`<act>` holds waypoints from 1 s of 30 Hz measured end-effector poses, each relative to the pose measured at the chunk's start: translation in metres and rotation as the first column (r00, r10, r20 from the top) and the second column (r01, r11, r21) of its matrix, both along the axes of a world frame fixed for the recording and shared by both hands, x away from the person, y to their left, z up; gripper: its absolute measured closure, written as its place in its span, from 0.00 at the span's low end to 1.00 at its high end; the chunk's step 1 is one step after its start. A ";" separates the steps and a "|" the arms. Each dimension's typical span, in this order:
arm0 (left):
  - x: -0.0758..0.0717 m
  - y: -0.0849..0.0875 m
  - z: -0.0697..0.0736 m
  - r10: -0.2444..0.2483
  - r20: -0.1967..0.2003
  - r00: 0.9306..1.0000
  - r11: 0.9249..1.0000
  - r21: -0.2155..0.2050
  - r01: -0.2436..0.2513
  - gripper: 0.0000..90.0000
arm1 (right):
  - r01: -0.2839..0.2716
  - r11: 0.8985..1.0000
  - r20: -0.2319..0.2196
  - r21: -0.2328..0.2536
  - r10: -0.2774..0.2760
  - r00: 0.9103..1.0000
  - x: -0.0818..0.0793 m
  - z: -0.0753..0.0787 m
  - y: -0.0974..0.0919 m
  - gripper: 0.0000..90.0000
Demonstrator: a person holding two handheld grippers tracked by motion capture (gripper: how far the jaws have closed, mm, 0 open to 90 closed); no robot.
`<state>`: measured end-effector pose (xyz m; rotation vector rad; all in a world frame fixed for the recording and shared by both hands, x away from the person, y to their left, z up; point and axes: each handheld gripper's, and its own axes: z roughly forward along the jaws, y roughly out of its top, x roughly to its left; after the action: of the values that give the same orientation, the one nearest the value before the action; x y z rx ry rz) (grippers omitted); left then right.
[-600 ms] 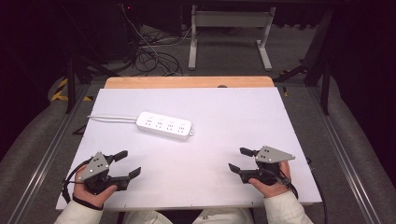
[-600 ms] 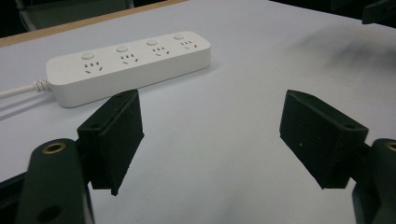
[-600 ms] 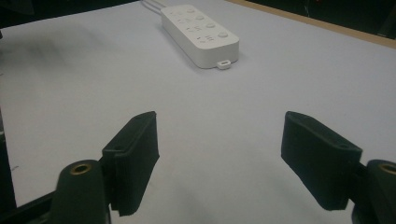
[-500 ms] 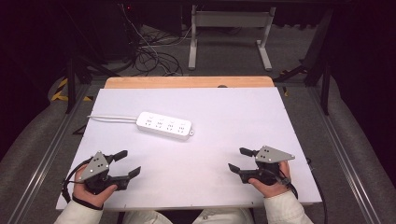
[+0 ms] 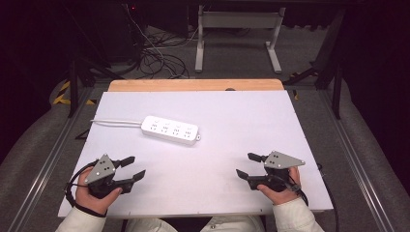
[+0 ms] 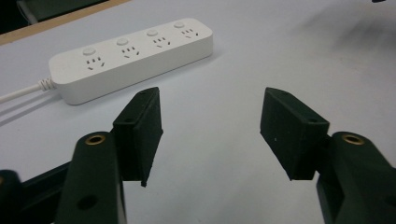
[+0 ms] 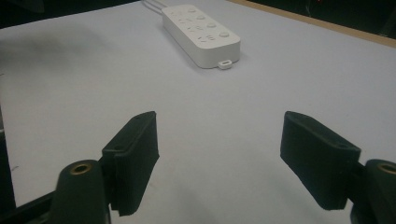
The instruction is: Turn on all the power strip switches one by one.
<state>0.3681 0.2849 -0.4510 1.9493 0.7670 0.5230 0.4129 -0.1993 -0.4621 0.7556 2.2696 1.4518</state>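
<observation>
White power strip (image 5: 170,130) mid tabletop (image 5: 270,116); left tongs (image 5: 132,167) and right tongs (image 5: 248,165) near front edge, both wide, empty.

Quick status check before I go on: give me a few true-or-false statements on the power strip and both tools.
1. The left tool is open and holds nothing. True.
2. The right tool is shut on the power strip. False: it is open, and the strip lies apart from it, farther up the table.
3. The strip's cord runs toward the table's left edge. True.
4. A plug sits in one of the strip's sockets. False: all four socket groups are free.
5. The strip lies nearer the left tool than the right. True.
</observation>
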 end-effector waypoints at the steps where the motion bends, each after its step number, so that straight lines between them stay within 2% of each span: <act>1: 0.001 -0.001 0.003 0.001 -0.007 1.000 1.000 0.014 0.000 0.48 | 0.000 1.000 0.001 -0.001 0.000 1.000 0.000 0.000 0.000 0.32; 4: 0.003 -0.001 0.006 -0.003 -0.013 1.000 1.000 0.011 0.004 0.54 | 0.000 1.000 -0.001 -0.004 0.000 1.000 0.001 0.000 0.001 0.32; 6: 0.009 -0.002 0.014 -0.011 -0.025 1.000 1.000 0.009 0.011 0.59 | -0.003 1.000 -0.005 -0.006 0.003 1.000 0.003 0.000 0.002 0.32; 18: 0.032 -0.014 0.039 -0.039 -0.015 0.999 0.999 0.017 0.040 0.83 | -0.013 1.000 -0.014 -0.016 0.012 1.000 0.004 -0.002 0.005 0.32; 22: 0.042 -0.017 0.048 -0.057 -0.023 0.998 0.998 -0.001 0.057 0.95 | -0.011 1.000 -0.018 -0.014 0.011 1.000 0.003 -0.002 0.005 0.32; 24: 0.044 -0.018 0.050 -0.062 -0.019 0.998 0.998 0.006 0.062 1.00 | -0.012 1.000 -0.019 -0.013 0.012 1.000 0.003 -0.002 0.005 0.32; 30: 0.055 -0.028 0.058 -0.080 -0.025 0.996 0.996 0.029 0.080 1.00 | -0.017 1.000 -0.018 -0.014 0.017 1.000 0.003 -0.002 0.005 0.32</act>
<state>0.4232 0.2572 -0.3933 2.0089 0.6964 0.4660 0.4163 -0.1939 -0.4644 0.7499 2.3030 1.4410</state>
